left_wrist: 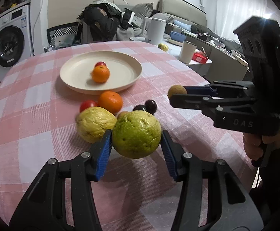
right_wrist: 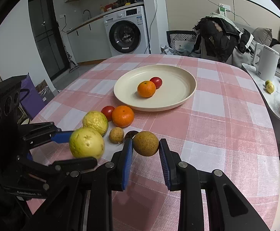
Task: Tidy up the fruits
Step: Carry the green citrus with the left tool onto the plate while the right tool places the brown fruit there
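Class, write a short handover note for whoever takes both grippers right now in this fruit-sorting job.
Left gripper: shut on the green guava, lifted.
Right gripper: shut on a small brown fruit.
Done: one orange and one red tomato on the plate.
Left on the tablecloth: yellow guava, second orange, second tomato, another brown fruit, two dark fruits.

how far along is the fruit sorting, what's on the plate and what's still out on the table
Done: one orange and one red tomato sit on the plate. In hand: the left gripper is shut on a green guava, the right gripper on a small brown fruit. Left on the tablecloth: a yellow guava, a second orange, a second tomato, another brown fruit and two dark fruits.
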`<state>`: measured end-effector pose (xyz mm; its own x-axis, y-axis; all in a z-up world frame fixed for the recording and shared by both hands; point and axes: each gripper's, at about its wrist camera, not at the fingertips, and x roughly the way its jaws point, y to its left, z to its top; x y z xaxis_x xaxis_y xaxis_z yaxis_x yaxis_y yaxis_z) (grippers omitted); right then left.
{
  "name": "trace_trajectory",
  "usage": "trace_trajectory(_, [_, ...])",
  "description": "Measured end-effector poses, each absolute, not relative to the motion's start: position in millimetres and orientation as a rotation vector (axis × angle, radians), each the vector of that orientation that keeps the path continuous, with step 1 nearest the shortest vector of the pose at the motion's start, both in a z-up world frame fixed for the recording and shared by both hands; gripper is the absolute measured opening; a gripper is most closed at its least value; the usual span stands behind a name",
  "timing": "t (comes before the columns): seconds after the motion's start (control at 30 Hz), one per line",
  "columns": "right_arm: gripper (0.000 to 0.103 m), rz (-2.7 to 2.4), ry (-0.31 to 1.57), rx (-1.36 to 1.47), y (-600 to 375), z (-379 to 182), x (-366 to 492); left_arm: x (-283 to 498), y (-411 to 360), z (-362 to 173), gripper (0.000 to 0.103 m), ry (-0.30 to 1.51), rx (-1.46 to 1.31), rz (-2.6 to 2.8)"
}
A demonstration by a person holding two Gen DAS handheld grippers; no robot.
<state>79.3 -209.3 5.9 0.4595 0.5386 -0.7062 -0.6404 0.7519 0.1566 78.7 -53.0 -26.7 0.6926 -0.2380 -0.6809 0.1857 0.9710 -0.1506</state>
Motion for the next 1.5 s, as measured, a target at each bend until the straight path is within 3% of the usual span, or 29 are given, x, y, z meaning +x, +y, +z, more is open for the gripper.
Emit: trace_trajectory(1.5, [0.029,0.698,0.716,0.029,-199.8,43.4,119.1,134.4,2.4,10.8,0.047,0.638,-0.117,-0.083])
